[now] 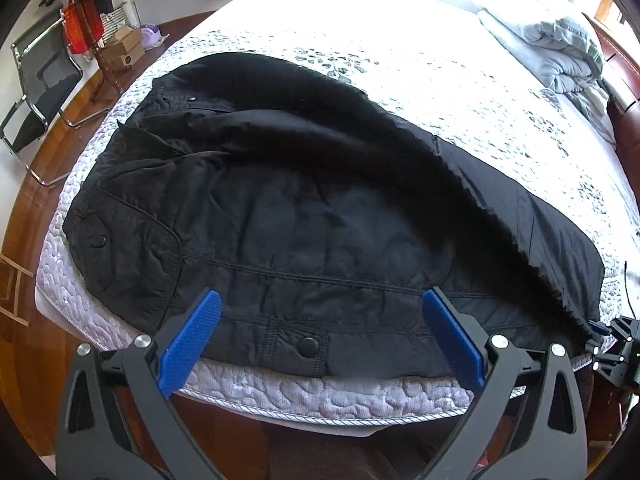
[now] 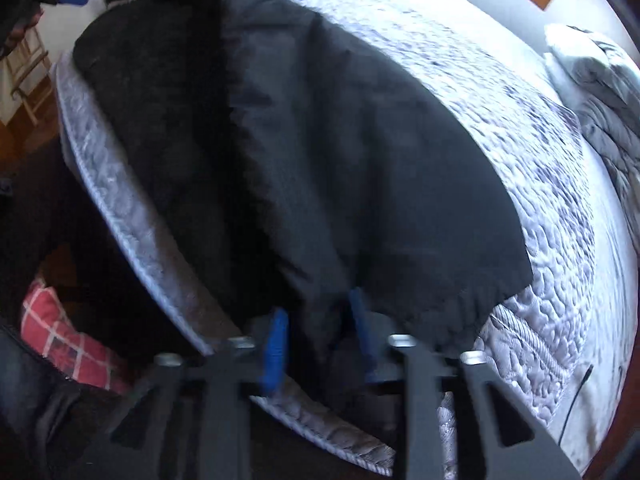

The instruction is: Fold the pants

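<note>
Lying across the near edge of the mattress (image 1: 280,396), the black pants (image 1: 304,216) are already doubled lengthwise. The right gripper (image 2: 318,336) pinches the cuff end, probably to carry it toward the waistband, while the left gripper (image 1: 320,340) hovers spread wide above the waistband button (image 1: 308,346), gripping nothing.

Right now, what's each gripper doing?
Left gripper: open, holding nothing, above the pants waistband.
Right gripper: closed on the pants' leg end.
</note>
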A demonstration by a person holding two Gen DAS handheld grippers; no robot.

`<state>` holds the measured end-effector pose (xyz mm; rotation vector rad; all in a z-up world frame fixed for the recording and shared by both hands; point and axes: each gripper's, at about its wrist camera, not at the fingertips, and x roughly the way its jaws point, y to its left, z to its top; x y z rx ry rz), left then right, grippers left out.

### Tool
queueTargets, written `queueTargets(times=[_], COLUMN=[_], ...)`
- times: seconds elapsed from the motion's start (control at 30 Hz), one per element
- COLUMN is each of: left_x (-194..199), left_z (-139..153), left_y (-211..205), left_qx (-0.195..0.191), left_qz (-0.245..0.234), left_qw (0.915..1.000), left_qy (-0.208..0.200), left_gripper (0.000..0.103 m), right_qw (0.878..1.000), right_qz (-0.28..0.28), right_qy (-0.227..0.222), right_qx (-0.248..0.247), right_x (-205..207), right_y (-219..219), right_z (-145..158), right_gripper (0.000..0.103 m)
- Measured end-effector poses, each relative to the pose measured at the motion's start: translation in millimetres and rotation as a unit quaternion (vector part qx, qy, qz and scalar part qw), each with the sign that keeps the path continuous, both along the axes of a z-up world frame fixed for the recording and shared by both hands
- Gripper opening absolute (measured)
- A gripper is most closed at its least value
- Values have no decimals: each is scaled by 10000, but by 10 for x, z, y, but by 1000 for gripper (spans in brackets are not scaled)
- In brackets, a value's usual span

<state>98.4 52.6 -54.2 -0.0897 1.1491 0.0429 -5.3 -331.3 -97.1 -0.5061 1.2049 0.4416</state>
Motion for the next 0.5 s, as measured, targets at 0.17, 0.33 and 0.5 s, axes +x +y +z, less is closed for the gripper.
queueTargets(times=[0.17,0.33,0.5], left_x=[-42,-26,18], left_z=[-67,-222,-306], left_y=[215,498,832], left_qx=[-76,-188,-209], left_qz=[181,364,488], left_qw=[9998,9992,9985], left_qy=[-54,-25,-102], left_gripper=[100,100,100], right_qw=[9981,9894,9773], right_qz=[593,1158,1439], right_qy=[-130,-637,-809], right_qx=[109,605,1331], right_x=[22,517,1564], right_y=[367,1036,2176], right_z=[455,994,1246], right_gripper=[64,70,70])
